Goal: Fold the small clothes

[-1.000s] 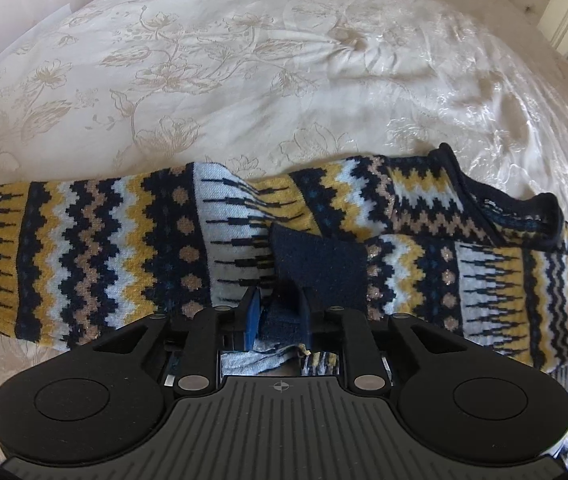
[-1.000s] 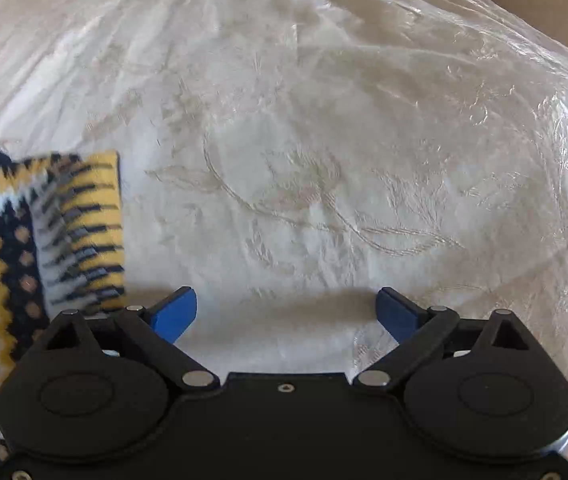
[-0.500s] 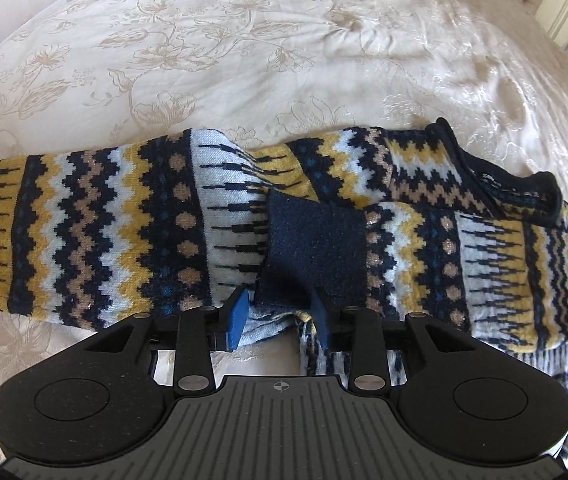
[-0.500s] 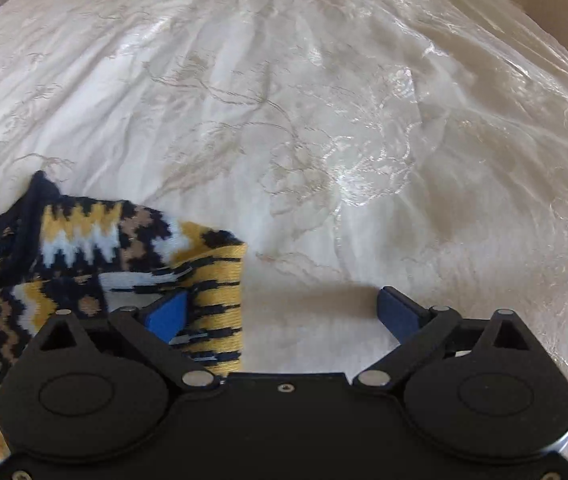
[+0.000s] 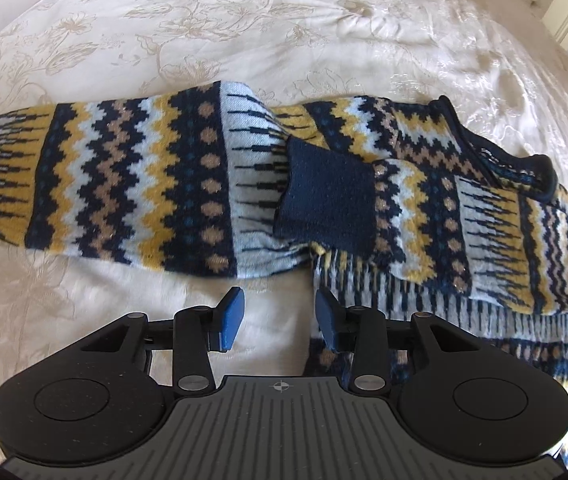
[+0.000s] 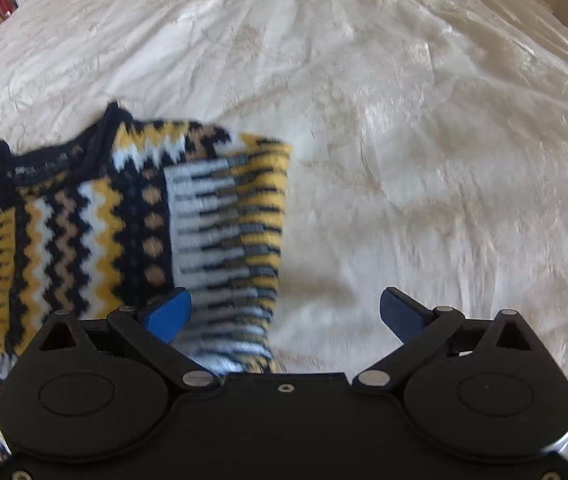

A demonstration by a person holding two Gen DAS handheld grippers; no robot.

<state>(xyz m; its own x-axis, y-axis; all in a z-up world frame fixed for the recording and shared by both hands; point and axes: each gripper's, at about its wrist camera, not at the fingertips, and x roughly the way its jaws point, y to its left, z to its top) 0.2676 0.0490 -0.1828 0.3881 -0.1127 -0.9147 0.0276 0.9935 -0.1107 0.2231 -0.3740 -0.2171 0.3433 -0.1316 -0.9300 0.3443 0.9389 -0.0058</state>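
Both grippers, left and right, gape empty over the patterned sweater (neck label unreadable).

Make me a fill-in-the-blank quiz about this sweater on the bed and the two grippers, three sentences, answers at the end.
1. The left gripper has its jaws ____ and holds nothing.
2. The plain cuff lying on the patterned sweater is dark ____ in colour.
3. The sweater lies on a cream bedspread with a ____ pattern.

Missing words: open; blue; floral
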